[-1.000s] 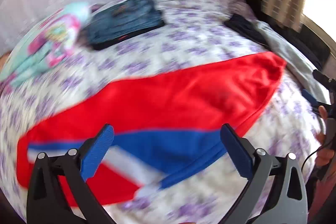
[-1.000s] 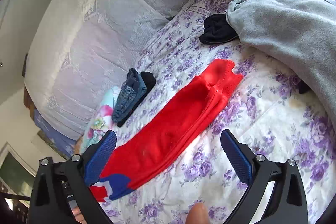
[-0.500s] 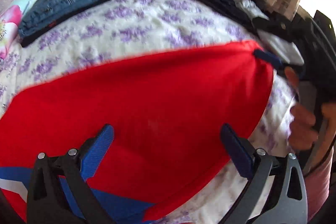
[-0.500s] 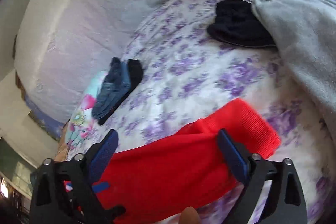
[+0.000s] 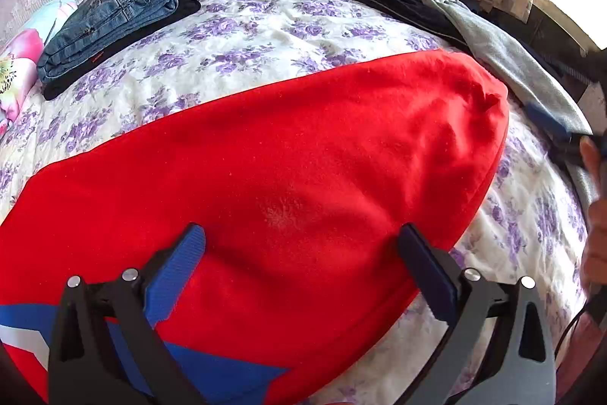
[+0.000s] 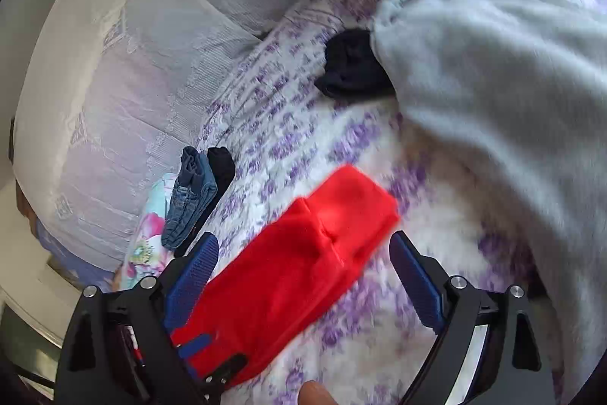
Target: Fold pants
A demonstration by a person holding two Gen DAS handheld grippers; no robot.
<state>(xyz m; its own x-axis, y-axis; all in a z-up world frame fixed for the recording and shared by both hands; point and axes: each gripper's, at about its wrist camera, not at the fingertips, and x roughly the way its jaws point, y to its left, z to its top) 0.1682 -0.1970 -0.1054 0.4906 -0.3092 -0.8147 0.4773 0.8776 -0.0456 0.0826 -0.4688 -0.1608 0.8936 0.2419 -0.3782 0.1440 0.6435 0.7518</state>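
- Red pants [image 5: 284, 169] lie flat on the bed [image 5: 303, 14], long axis running L claw → R claw.
- R claw [image 6: 303, 276] nearer the cuff end, which sits just ahead btwn its jaws; jaws wide, just eased in a bit, holding nothing.
- L claw [image 5: 303, 260] over the mid leg, jaws wide, holding nothing.
- Fabric: soft fleece, blue/white trim by L claw.
- Bed cover: floral, a bit rumpled.
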